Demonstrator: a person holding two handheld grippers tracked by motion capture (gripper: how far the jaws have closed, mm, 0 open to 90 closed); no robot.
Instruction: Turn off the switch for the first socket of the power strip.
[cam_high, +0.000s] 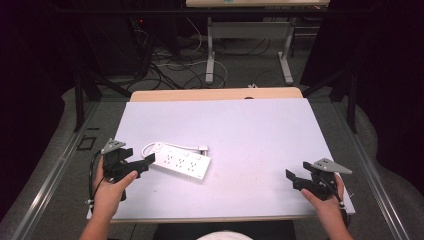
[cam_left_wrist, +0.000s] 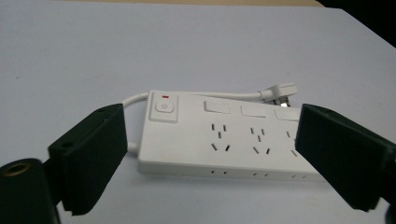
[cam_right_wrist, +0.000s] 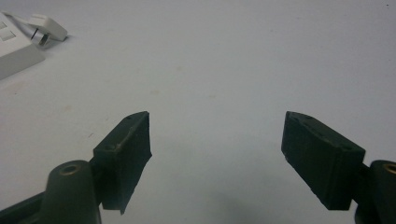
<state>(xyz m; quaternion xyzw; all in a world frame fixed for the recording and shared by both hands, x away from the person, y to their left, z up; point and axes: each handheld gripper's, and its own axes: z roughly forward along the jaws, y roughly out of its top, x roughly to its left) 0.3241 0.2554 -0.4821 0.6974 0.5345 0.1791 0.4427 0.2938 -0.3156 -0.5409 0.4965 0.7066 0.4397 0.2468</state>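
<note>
The white table top (cam_high: 250, 135) is evenly and brightly lit from above, while the surroundings at 9 and 3 o'clock in the high view are lost in near-black. Soft shadows are cast under the power strip (cam_left_wrist: 219, 135). Mild grain and softness are seen throughout. The near jaws are rendered slightly blurred in both gripper views.

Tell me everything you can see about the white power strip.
The power strip is a flat white plastic bar lying face up on the white table, left of centre. It has a rocker switch at one end, then rows of sockets. Its white cord curls behind it to a plug. The open left gripper is at its switch end.
</note>
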